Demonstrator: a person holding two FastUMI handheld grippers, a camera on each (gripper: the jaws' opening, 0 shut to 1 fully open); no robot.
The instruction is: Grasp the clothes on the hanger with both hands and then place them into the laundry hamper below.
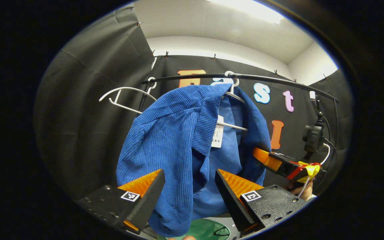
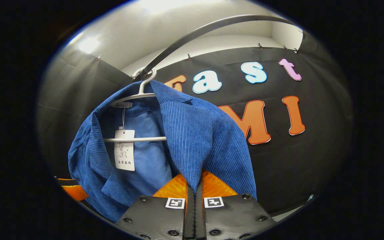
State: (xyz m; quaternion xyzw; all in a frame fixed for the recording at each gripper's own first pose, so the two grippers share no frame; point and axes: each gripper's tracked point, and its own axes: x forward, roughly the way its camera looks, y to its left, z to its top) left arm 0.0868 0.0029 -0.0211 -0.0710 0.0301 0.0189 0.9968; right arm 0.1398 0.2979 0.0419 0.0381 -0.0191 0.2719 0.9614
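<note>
1. Blue jacket [image 1: 175, 133] hanging from white hanger [image 2: 135, 138] on the rail [image 1: 245, 77], not yet lifted off
2. Right gripper [image 2: 192, 191] pinched together on jacket front edge at 6 o'clock
3. Left gripper [image 1: 188, 186] spread wide around the fabric, not clamped
4. Left to do: second grasp, unhooking, lowering into hamper

A recording booth set up as a laundry corner: black cloth [image 1: 88, 126] clipped along its top edge forms the walls ahead of and to the left of the left gripper, under a plain white ceiling with a bright light panel [image 1: 248, 8]. A dark rail [image 1: 262, 78] spans the booth above the gripper, carrying white hangers [image 1: 125, 96], one with a blue jacket [image 1: 175, 140] and its paper tag [image 2: 124, 150]. A small camera [image 1: 313, 136] with cables is mounted at the rail's right end.
</note>
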